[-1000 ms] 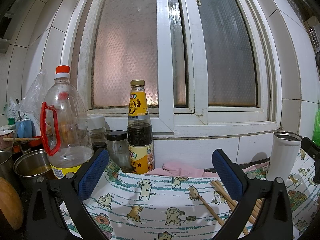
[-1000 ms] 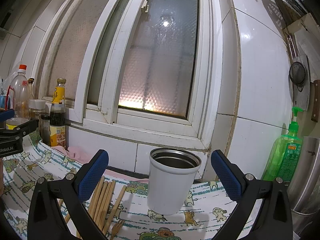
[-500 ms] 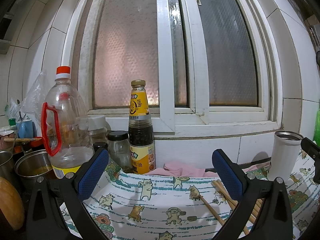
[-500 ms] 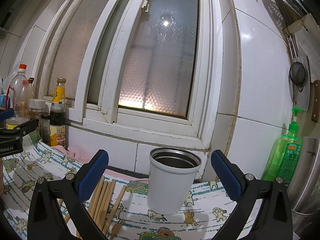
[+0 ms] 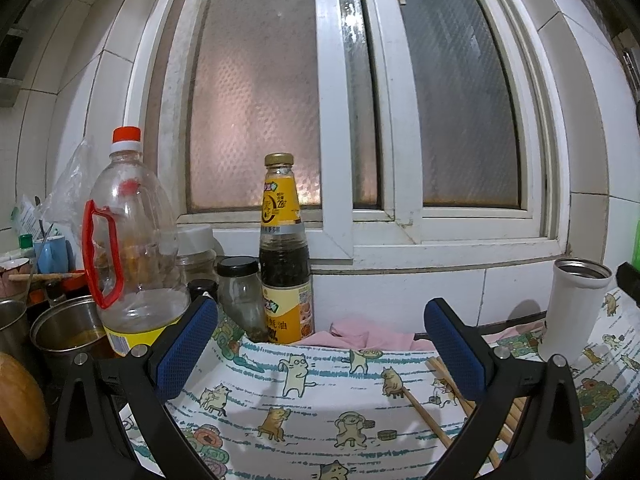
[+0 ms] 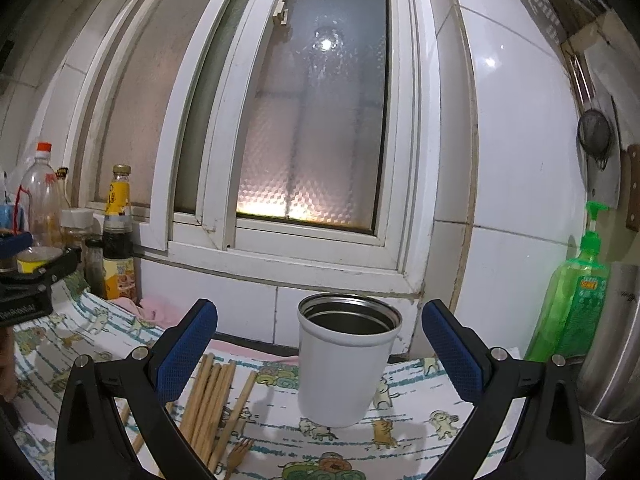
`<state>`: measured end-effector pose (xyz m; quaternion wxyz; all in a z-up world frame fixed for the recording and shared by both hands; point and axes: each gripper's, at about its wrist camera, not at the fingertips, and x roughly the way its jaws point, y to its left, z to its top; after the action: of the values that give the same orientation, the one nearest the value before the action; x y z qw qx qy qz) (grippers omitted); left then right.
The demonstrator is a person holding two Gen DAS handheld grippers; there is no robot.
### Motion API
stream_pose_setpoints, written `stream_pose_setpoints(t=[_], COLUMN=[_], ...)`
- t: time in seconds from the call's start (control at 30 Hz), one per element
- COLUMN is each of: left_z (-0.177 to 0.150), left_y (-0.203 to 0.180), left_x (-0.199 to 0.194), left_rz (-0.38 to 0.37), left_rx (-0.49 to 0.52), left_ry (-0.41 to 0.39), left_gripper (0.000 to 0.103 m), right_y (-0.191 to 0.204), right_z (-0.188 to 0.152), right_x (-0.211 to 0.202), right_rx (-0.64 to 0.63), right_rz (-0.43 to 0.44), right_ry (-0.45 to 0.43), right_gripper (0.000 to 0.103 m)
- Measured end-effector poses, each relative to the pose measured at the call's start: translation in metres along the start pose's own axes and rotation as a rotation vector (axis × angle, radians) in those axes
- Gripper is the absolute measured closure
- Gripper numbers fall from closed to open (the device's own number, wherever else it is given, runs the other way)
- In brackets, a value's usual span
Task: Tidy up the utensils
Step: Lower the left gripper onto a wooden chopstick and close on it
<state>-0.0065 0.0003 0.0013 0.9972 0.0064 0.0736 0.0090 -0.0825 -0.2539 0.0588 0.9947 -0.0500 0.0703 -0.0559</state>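
Note:
A white steel-lined cup (image 6: 346, 364) stands upright and empty on the cartoon cloth (image 6: 360, 452), centred between my right gripper's (image 6: 318, 344) open blue pads (image 6: 186, 350). Several wooden chopsticks (image 6: 212, 404) lie on the cloth left of the cup, with a small wooden fork (image 6: 236, 454) beside them. In the left wrist view the cup (image 5: 572, 314) is at far right and the chopsticks (image 5: 430, 418) run under the right finger. My left gripper (image 5: 320, 344) is open and empty above the cloth (image 5: 304, 412).
A brown sauce bottle (image 5: 284, 256), a glass jar (image 5: 242, 296), a clear oil bottle (image 5: 132, 248) and metal pots (image 5: 64, 328) crowd the left. A pink rag (image 5: 368, 334) lies by the wall. A green soap bottle (image 6: 576, 292) and a steel pot (image 6: 612, 344) stand at right.
The left wrist view has shifted very slightly; the cup sits a little further right in it. The right gripper and the objects have not moved.

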Motion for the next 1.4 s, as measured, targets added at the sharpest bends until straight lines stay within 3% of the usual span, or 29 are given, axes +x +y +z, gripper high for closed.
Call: stream_pose_setpoints(t=[0.2, 0.3, 0.4, 0.53, 0.63, 0.67, 0.77, 0.9, 0.97, 1.03, 1.1, 1.23, 1.4], left_z=[0.005, 0.02, 0.032, 0.034, 0.026, 0.023, 0.008, -0.007, -0.016, -0.023, -0.031, -0.028, -0.003], left_y=[0.0, -0.003, -0.017, -0.043, -0.059, -0.064, -0.08, -0.093, -0.096, -0.099, -0.103, -0.098, -0.091], left_x=[0.004, 0.021, 0.043, 0.069, 0.092, 0.101, 0.126, 0.142, 0.146, 0.149, 0.153, 0.147, 0.128], left_rz=[-0.007, -0.036, -0.077, -0.108, -0.15, -0.166, -0.218, -0.271, -0.295, -0.345, -0.33, -0.355, -0.388], left_rx=[0.005, -0.017, -0.013, 0.001, -0.043, -0.052, -0.088, -0.094, -0.076, -0.088, -0.075, -0.12, -0.127], left_ry=[0.034, 0.188, 0.355, 0.524, 0.649, 0.697, 0.822, 0.851, 0.868, 0.875, 0.924, 0.897, 0.821], left_gripper=[0.0, 0.001, 0.017, 0.03, 0.046, 0.056, 0.071, 0.071, 0.072, 0.072, 0.08, 0.089, 0.096], right_y=[-0.005, -0.008, -0.008, -0.001, 0.006, 0.006, 0.006, 0.012, 0.015, 0.023, 0.028, 0.034, 0.04], right_z=[0.004, 0.011, 0.029, 0.057, 0.079, 0.084, 0.092, 0.077, 0.061, 0.049, 0.043, 0.03, 0.016], right_x=[-0.001, 0.003, 0.003, 0.001, 0.015, 0.02, 0.035, 0.056, 0.068, 0.078, 0.081, 0.089, 0.103], right_rx=[0.038, 0.071, 0.09, 0.101, 0.126, 0.159, 0.202, 0.186, 0.158, 0.075, 0.078, 0.117, 0.099], right_rz=[0.066, 0.111, 0.201, 0.249, 0.244, 0.269, 0.26, 0.247, 0.248, 0.302, 0.29, 0.36, 0.344], right_ry=[0.024, 0.11, 0.192, 0.23, 0.29, 0.29, 0.262, 0.221, 0.26, 0.328, 0.328, 0.423, 0.497], right_gripper=[0.001, 0.014, 0.026, 0.034, 0.037, 0.038, 0.052, 0.069, 0.07, 0.07, 0.07, 0.072, 0.072])
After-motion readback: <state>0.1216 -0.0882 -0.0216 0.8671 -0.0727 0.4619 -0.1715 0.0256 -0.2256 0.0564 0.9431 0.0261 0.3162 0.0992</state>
